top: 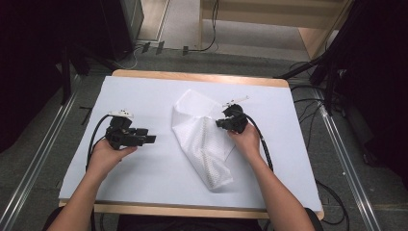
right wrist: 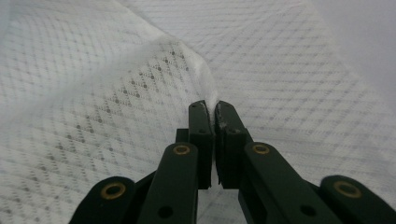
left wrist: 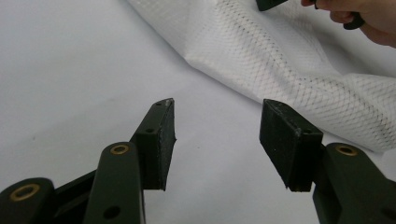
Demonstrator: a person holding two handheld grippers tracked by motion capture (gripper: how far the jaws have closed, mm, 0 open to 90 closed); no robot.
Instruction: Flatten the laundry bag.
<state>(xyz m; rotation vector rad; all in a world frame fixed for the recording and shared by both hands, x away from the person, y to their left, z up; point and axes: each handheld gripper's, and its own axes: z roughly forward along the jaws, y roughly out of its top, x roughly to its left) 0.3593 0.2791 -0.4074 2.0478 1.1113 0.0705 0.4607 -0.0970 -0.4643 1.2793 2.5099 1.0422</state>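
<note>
At the centre of the high view, a white mesh cloth (top: 202, 139) lies crumpled on the surface (top: 144, 91), running from about 12 o'clock down toward 5 o'clock. The right gripper (top: 226, 123) sits at the cloth's 3 o'clock edge, its jaws pressed onto the fabric there, held by the right hand (top: 246, 139). The left gripper (top: 146, 138) rests at 9 o'clock of the cloth, well apart from it, in the left hand (top: 108, 154), its jaws pointing toward the cloth. There are two grippers, two hands and one cloth. The surface is a pale sheet over a wooden-edged table; around it are grey floor, metal rails, cables and dark stands.

In the left gripper view, the left gripper (left wrist: 217, 140) has its jaws spread wide with nothing between them, only bare surface. The cloth (left wrist: 289, 70) lies beyond them, from 12 to 3 o'clock, and the right hand (left wrist: 364, 18) shows at 1 o'clock.

In the right gripper view, the right gripper (right wrist: 215, 112) has its jaws closed together, pinching a raised fold of the cloth (right wrist: 116, 107) at their tips.
</note>
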